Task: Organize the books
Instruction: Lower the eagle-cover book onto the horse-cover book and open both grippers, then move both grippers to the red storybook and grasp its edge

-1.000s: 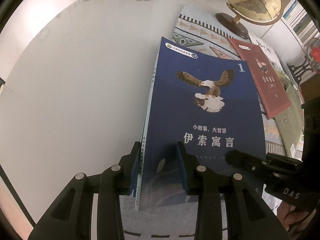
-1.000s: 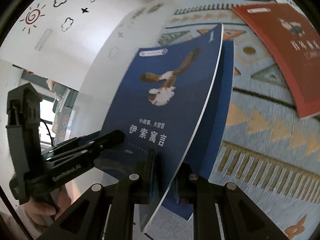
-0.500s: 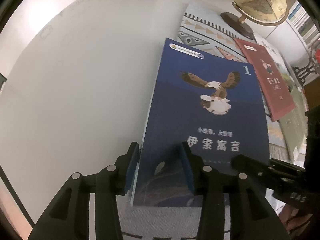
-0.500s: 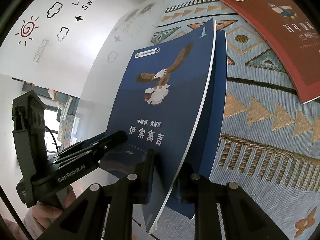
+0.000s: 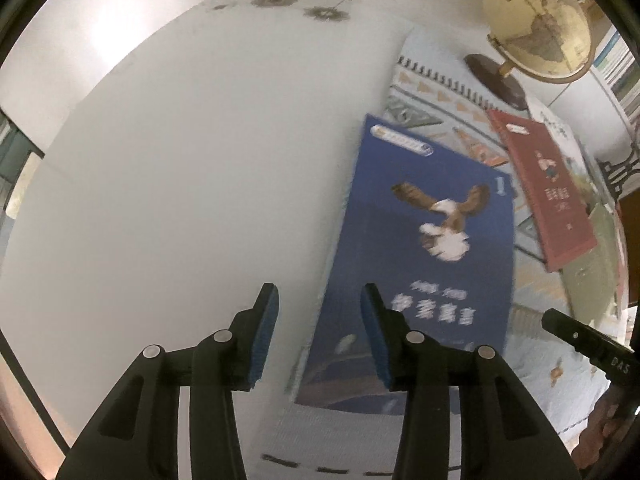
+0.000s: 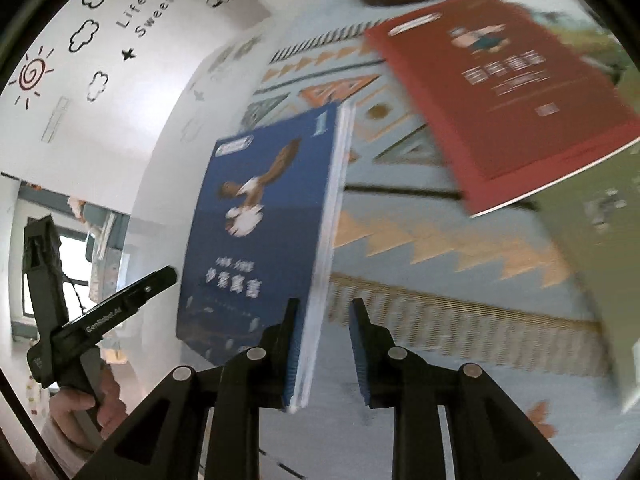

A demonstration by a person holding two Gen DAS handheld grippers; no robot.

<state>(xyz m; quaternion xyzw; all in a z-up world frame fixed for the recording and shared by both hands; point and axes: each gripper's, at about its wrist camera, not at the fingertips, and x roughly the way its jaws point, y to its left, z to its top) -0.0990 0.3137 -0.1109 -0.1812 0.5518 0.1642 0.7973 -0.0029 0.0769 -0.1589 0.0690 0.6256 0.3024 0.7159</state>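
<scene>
Jaws of our left gripper (image 5: 318, 336) stand apart, gripping nothing — our right gripper (image 6: 326, 350) is opening beside the blue book (image 6: 264, 236).

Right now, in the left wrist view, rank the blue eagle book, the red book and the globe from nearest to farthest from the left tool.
1. Blue eagle book: just right of the left tool, lying flat.
2. Red book: farther right, on the patterned mat.
3. Globe: far top right.

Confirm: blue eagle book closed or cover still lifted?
Closed. In the left wrist view the blue eagle book lies flat on the patterned cloth; in the right wrist view its cover sits on the page block, no gap.
</scene>
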